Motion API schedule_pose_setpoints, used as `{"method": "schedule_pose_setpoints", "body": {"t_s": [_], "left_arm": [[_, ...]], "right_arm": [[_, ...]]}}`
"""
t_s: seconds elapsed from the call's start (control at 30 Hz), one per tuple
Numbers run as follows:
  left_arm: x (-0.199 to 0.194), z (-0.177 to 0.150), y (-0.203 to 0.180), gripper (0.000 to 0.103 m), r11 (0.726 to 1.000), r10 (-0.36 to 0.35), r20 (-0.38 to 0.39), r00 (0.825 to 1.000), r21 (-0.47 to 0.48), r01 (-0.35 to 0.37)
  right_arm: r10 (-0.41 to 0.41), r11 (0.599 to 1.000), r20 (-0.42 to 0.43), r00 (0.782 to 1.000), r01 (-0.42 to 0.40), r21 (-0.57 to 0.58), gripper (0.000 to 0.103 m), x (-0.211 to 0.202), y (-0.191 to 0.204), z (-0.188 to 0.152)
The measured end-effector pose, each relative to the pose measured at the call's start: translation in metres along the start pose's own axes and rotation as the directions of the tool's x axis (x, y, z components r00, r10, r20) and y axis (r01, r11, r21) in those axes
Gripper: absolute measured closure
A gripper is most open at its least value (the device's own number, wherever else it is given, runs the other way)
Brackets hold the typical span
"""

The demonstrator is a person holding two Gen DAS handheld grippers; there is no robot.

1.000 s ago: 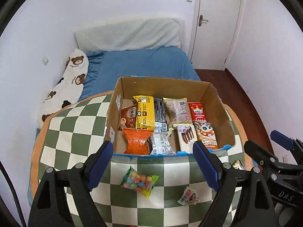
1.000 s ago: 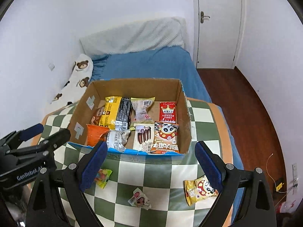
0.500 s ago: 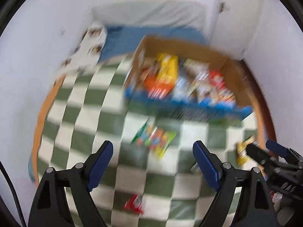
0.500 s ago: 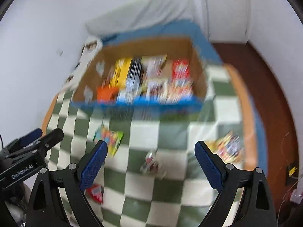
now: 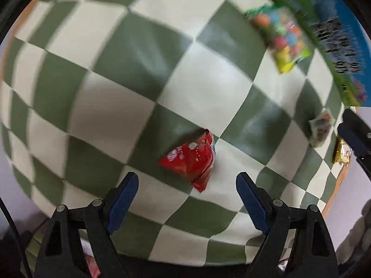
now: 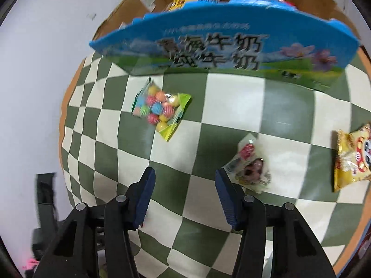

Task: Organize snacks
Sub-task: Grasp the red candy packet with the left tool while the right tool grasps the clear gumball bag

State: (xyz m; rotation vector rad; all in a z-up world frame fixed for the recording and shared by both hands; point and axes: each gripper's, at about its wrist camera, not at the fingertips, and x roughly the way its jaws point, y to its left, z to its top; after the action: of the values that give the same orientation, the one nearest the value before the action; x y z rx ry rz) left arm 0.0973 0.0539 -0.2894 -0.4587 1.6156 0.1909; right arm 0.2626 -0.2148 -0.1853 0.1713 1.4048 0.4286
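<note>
Red foil marks the left hand's target: a small red packet [image 5: 191,159] lies on the green-and-white checked surface [image 5: 120,74], just ahead of the left tongs [image 5: 186,186], whose jaws stand apart with nothing between them after narrowing a little. The packet sits slightly toward the right jaw, so a good grasp calls for centring over it, then coming straight down until both pads straddle its puffed middle before closing. Its crimped ends look too thin and slippery to pinch.

The right tongs [image 6: 184,179] have just been closing and stand partly apart, empty, over bare cloth. A pale printed wrapper [image 6: 251,165] lies just beside the right jaw, outside the gap; to take it, the tongs would have to shift toward the right edge of the surface and widen again.

The cardboard box [image 6: 222,48], already holding several snacks, stands at the far edge of the surface, with its blue printed front wall facing the tongs. A bag of coloured candy balls [image 6: 160,108] lies just before that wall, toward the left edge, and a yellow packet [image 6: 352,159] lies at the right edge, near the orange border where it could slide off. Between the packets the cloth is open, so lifting clear and carrying over the front wall looks unobstructed; the wall's height is the one thing to clear.
</note>
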Motion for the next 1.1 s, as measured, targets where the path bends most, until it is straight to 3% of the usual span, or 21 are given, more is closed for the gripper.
{"method": "schedule_pose_setpoints", "body": {"t_s": [0.03, 0.07, 0.13, 0.2, 0.33, 0.5, 0.6, 0.67, 0.83, 0.9, 1.0, 1.1], "left_arm": [[0.007, 0.001, -0.001, 0.033, 1.000, 0.000, 0.007, 1.000, 0.001, 0.000], [0.014, 0.001, -0.002, 0.067, 1.000, -0.008, -0.002, 1.000, -0.002, 0.008], [0.029, 0.001, -0.004, 0.069, 0.999, -0.034, -0.054, 0.998, -0.016, 0.033], [0.026, 0.001, -0.007, 0.069, 1.000, 0.000, -0.023, 1.000, 0.002, 0.000], [0.008, 0.011, -0.008, 0.069, 0.999, 0.030, 0.049, 0.998, 0.009, -0.031], [-0.012, 0.038, -0.003, 0.069, 0.998, 0.065, 0.125, 0.990, 0.007, -0.066], [-0.016, 0.051, -0.004, 0.069, 0.997, 0.072, 0.140, 0.987, 0.030, -0.077], [-0.015, 0.056, -0.004, 0.069, 0.996, 0.073, 0.139, 0.988, 0.043, -0.080], [-0.012, 0.057, 0.002, 0.069, 0.995, 0.048, 0.127, 0.991, 0.075, -0.058], [-0.007, 0.056, -0.004, 0.069, 0.995, 0.033, 0.110, 0.993, 0.092, -0.043], [0.000, 0.053, -0.009, 0.068, 0.991, 0.012, 0.095, 0.995, 0.132, -0.025], [0.006, 0.054, -0.011, 0.062, 0.985, -0.015, 0.066, 0.998, 0.175, 0.003]], "right_arm": [[-0.003, 1.000, -0.004, 1.000, 0.003, -0.005, 0.046, 0.004, 0.002, 0.002], [0.000, 1.000, -0.005, 1.000, 0.000, -0.006, 0.046, 0.007, 0.003, 0.005], [0.018, 0.999, -0.005, 1.000, -0.018, -0.030, 0.037, 0.014, 0.008, 0.013], [0.012, 0.988, -0.011, 1.000, -0.013, -0.157, 0.032, 0.022, 0.027, 0.024], [-0.098, 0.887, 0.038, 0.994, 0.104, -0.451, 0.031, 0.042, 0.076, 0.045], [-0.203, 0.780, 0.044, 0.978, 0.189, -0.597, 0.031, 0.081, 0.115, 0.068], [-0.287, 0.716, 0.037, 0.957, 0.240, -0.656, 0.031, 0.109, 0.127, 0.074], [-0.313, 0.732, 0.014, 0.950, 0.251, -0.634, 0.040, 0.123, 0.127, 0.081], [-0.286, 0.908, -0.092, 0.954, 0.239, -0.344, 0.050, 0.123, 0.095, 0.088], [-0.230, 0.966, -0.154, 0.961, 0.206, -0.153, 0.050, 0.118, 0.070, 0.079], [-0.107, 0.987, -0.206, 0.973, 0.130, 0.099, 0.050, 0.113, 0.037, 0.057], [-0.036, 0.973, -0.197, 0.980, 0.079, 0.215, 0.048, 0.111, 0.023, 0.041]]}}
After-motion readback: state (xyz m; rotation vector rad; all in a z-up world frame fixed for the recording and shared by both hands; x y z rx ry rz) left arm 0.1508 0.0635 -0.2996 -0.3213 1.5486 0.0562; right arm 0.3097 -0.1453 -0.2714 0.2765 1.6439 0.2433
